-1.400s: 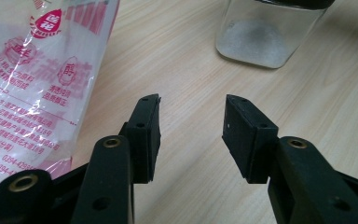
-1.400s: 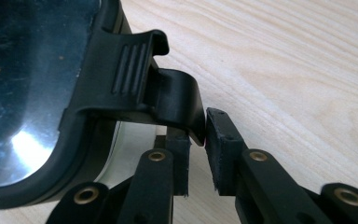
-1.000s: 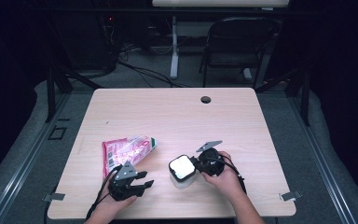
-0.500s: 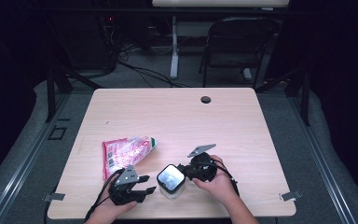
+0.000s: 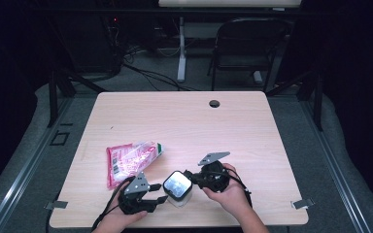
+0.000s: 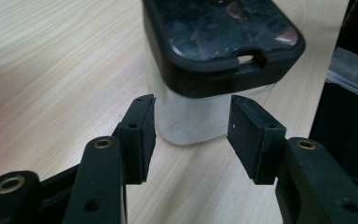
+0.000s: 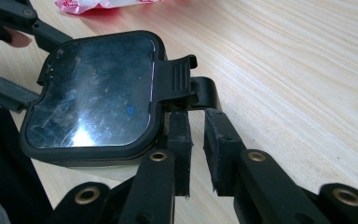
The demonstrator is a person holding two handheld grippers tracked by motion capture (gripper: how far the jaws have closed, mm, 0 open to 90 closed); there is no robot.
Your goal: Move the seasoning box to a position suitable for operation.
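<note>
A person seated at a light wooden table (image 5: 184,121) worked two hand-held grippers around a small square container (image 5: 177,187) with a glossy black lid (image 7: 93,93) and pale sides, which stood on the table near its front edge, between the two tools. The left gripper (image 5: 156,199) rested low on the table, its fingers (image 6: 140,130) spread wide and apart from the container, which stood just beyond their tips and opposite the gap between them. The right gripper (image 5: 190,175), held in the person's right hand (image 5: 228,191), came at the container from the other side; its fingers (image 7: 179,140) were drawn narrow, with only a slim gap between them, at the black latch tab (image 7: 182,77) that jutted from the lid's edge. Whether they actually pinched the tab or the hinge piece beneath it could not be told from where the pictures were taken. Beyond the left gripper's fingers, a crumpled red and clear plastic packet (image 5: 131,160) lay flat on the table, well apart from the container. Far past both sets of fingers, a round cable hole (image 5: 214,103) marked the table's back edge, and a dark folding chair (image 5: 245,48) stood on the floor behind it.
</note>
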